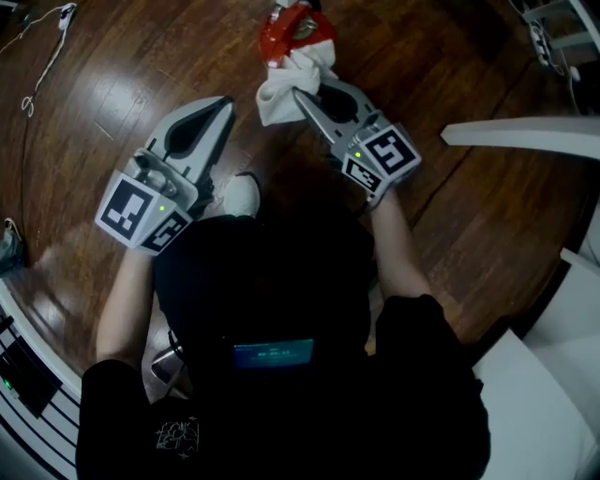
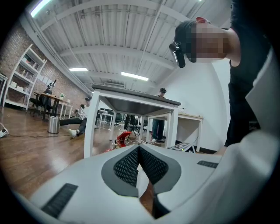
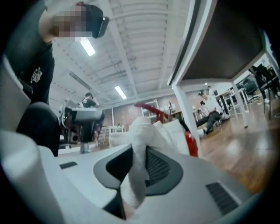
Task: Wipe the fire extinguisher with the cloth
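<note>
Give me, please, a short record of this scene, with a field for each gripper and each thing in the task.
floor: dark wood
extinguisher: red, on the floor
cloth: white, bunched, against the extinguisher
right gripper: shut on the cloth
left gripper: shut, empty, away from the extinguisher

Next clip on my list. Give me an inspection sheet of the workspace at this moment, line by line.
Surface: wooden floor, glossy boards.
Job's things: red fire extinguisher on the floor; white cloth bunched at its near end.
Clutter: white shoe near the left gripper.
Grippers: right gripper shut on the cloth; left gripper shut, empty, off to the extinguisher's side.
Cables: white cable trailing across the floor, far left.
Surroundings: white table at right; seated person in the distance.
</note>
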